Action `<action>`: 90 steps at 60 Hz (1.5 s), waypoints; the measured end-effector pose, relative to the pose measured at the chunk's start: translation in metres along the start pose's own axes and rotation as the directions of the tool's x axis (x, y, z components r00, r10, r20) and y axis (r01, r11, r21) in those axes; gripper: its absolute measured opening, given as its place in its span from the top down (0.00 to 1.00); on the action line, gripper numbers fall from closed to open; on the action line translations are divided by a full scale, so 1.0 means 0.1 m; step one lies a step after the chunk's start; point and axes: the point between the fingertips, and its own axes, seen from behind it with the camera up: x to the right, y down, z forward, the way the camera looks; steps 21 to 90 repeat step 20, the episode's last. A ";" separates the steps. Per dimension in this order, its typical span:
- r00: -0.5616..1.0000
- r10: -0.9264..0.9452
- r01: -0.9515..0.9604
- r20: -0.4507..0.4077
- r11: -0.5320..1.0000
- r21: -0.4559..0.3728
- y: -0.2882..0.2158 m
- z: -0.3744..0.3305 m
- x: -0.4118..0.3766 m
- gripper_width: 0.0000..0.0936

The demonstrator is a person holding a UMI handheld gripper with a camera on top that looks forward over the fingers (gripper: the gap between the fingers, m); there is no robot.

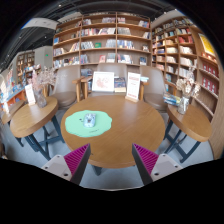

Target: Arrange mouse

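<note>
1. Around me is a library room: tall wooden bookshelves (110, 35) line the back wall from ten o'clock to two o'clock, their shelves packed with upright book spines in many colours.
2. In the middle stands a round table (120, 135) with a smooth, warm-toned wooden top, straight ahead of my fingers at twelve o'clock.
3. On that top, toward eleven o'clock from my fingers, lies a round pale-green mat (88, 124), flat and matte-looking.
4. On the mat sits a small, pale, low lump (88, 120), which I take for the mouse (it is too small for me to make out its shape).
5. Beyond the table, two flat rectangular sign boards stand upright: a white one (103, 82) at twelve o'clock and a narrower one (133, 86) just to its one o'clock side.
6. Further wooden tables sit at nine o'clock (30, 115) and at three o'clock (192, 120); the left one carries a vase of pale flowers (42, 80).
7. My gripper (112, 160) is spread wide and holds nothing: the two fingers with their ribbed magenta pads (76, 157) stand well apart, short of the table's near edge, the mat and the lump beyond them.
</note>
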 end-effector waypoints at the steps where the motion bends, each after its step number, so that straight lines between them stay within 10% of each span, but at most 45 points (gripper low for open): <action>1: 1.000 0.001 -0.001 -0.003 1.000 0.002 0.00 -0.01 0.02 0.09; 90: 1.000 0.000 0.001 -0.026 0.999 0.050 -0.10 -0.12 0.21 0.09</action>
